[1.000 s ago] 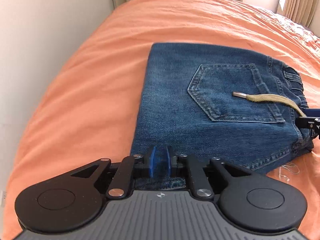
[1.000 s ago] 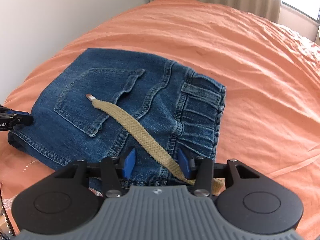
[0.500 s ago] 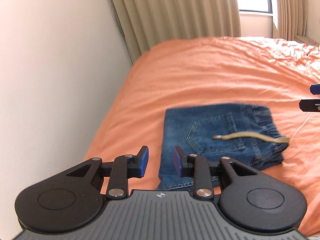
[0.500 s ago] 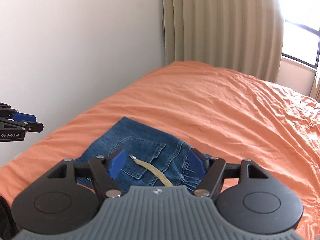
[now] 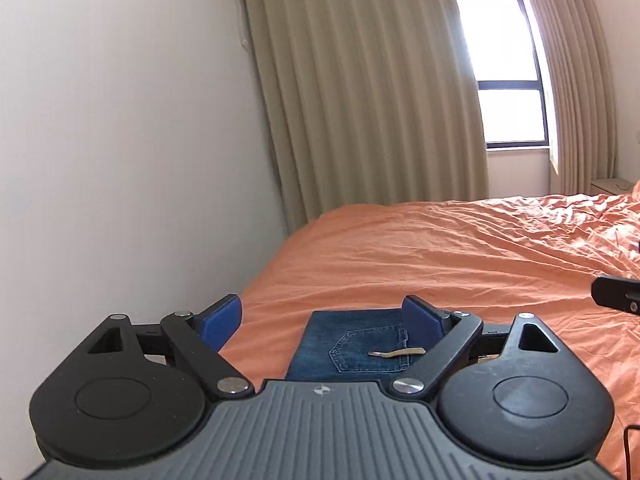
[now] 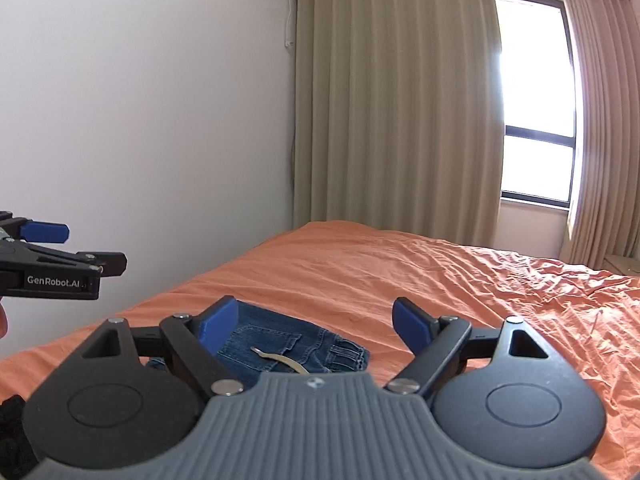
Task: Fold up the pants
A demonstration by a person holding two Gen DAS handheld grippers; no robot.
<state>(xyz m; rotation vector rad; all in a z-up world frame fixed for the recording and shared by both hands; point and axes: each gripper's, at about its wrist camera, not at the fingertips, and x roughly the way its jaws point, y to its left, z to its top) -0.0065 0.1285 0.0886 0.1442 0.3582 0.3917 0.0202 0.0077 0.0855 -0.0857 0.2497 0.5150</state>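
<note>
Since the earlier frames both grippers have lifted up and back from the jeans, so the room now fills most of each view — wall, curtains (image 5: 372, 92), window (image 6: 536, 120) — and the folded jeans (image 5: 352, 350) have shrunk to a small blue rectangle low in the picture. The left gripper (image 5: 322, 320) has its jaws opening, now spread wide, with nothing pinched; the jeans lie well below and ahead of it on the orange bedspread (image 5: 460, 248), pocket up, a tan drawstring (image 5: 398, 353) across them. The right gripper (image 6: 316, 322) is likewise opening wide and empty — the jeans sit below its left finger (image 6: 218, 318), clear of both pads.
</note>
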